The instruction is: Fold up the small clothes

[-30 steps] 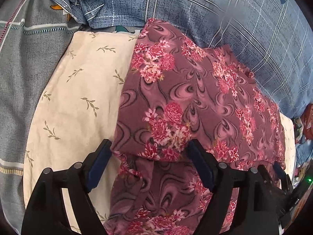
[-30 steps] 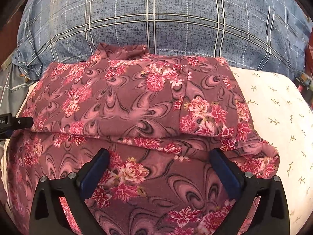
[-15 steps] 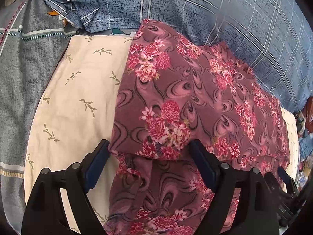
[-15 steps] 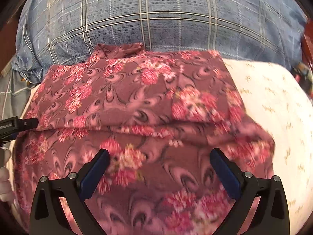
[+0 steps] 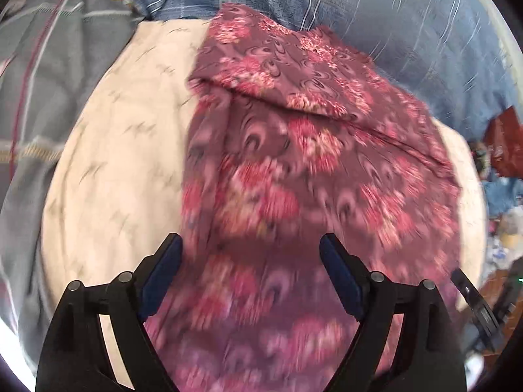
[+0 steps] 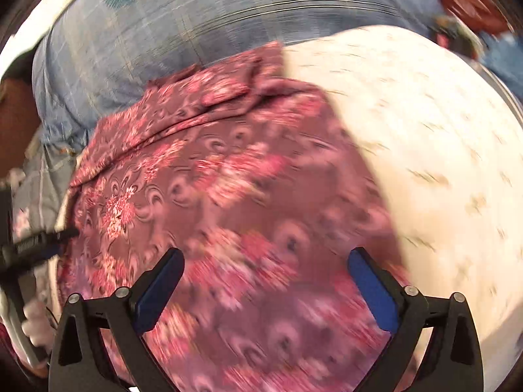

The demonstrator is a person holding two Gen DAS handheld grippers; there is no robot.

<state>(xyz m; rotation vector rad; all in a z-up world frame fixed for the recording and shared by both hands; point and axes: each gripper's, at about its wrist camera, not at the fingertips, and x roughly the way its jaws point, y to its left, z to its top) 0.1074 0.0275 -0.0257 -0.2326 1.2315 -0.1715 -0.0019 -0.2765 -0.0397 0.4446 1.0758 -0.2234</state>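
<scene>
On top of the cream pillow [image 5: 108, 179] a maroon floral garment [image 5: 294, 170] is lying spread out, with its far end doubled over toward the near side, so there's a ridge of folded cloth crossing it on the side nearest the blue plaid bedding [image 5: 408, 16]; that bedding is bunching up right behind the pillow, and the garment's far edge is touching it; my guess is the pillow is serving as a soft work surface, which is why the cloth is sitting square on the middle of it and not hanging off

Left gripper [image 5: 250, 274] is hovering over the near part of the garment with its jaws standing wide apart; blue pads [image 5: 160, 277] are showing clean, nothing pinched between them, cloth just lying underneath; right gripper [image 6: 266, 289] is doing the same thing, jaws spread wide and gripping nothing, pointing down at the garment where it's meeting the bare pillow [image 6: 425, 147]; the left tool's tip is poking into the right view at the garment's far side from that bare patch

Both views are smearing badly, so I'm reading this as hands travelling between grabs, probably repositioning for the next fold; one fold looks done, at least one more to go, and picking a clean edge on this slippery-looking fabric is looking like the tricky bit
</scene>
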